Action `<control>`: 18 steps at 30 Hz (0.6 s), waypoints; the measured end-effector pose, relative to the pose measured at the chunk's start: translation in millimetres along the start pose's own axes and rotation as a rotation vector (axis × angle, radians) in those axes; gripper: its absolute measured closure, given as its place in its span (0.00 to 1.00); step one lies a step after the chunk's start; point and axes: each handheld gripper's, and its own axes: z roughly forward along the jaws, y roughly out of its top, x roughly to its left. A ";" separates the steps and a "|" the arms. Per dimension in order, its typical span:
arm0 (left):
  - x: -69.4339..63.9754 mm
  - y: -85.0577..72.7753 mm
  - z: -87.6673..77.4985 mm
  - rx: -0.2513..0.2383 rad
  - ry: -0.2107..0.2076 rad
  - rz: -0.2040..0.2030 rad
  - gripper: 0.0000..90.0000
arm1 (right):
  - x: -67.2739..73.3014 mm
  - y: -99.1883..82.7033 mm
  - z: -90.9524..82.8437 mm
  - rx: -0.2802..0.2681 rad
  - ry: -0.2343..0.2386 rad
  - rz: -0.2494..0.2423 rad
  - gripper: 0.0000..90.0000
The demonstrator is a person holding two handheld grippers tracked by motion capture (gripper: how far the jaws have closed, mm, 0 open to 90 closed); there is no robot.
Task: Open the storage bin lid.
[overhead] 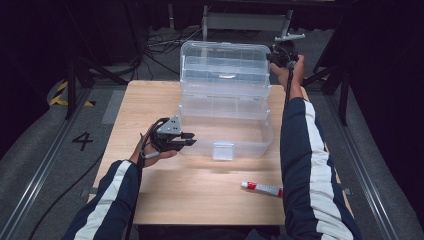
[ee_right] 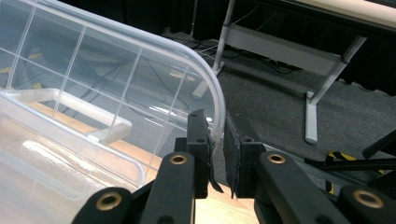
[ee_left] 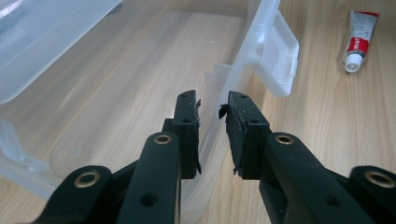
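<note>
Reaching far forward, right gripper [overhead: 283,54] clamping raised lid [overhead: 225,62] edge, left gripper [overhead: 186,139] level, pinching box wall [ee_left: 219,116].

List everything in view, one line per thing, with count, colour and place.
storage box: one, clear plastic, middle of the table, open, with a white latch on its front wall.
lid: one, clear plastic with moulded dividers, standing raised at the back of the box.
tube: one, white and red with a white cap, lying on the table in front of the box toward the right.
table: one, light wood, under the box and tube.
left gripper: one, black, jaws closed on the box's left front wall.
right gripper: one, black, jaws closed on the lid's upper right edge.
sleeves: two, dark blue with white stripes, entering from the bottom edge.
</note>
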 end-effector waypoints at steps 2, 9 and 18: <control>-0.1 -0.1 0.1 -0.002 0.001 -0.001 0.83 | 0.1 -0.1 0.2 0.000 -0.001 -0.001 0.90; -0.4 -0.5 0.1 -0.005 0.002 -0.006 0.83 | -0.6 0.2 1.2 0.006 0.000 -0.010 0.90; -0.1 -1.1 -0.3 -0.008 0.003 -0.006 0.82 | -1.6 -0.8 1.9 0.017 0.000 -0.008 0.89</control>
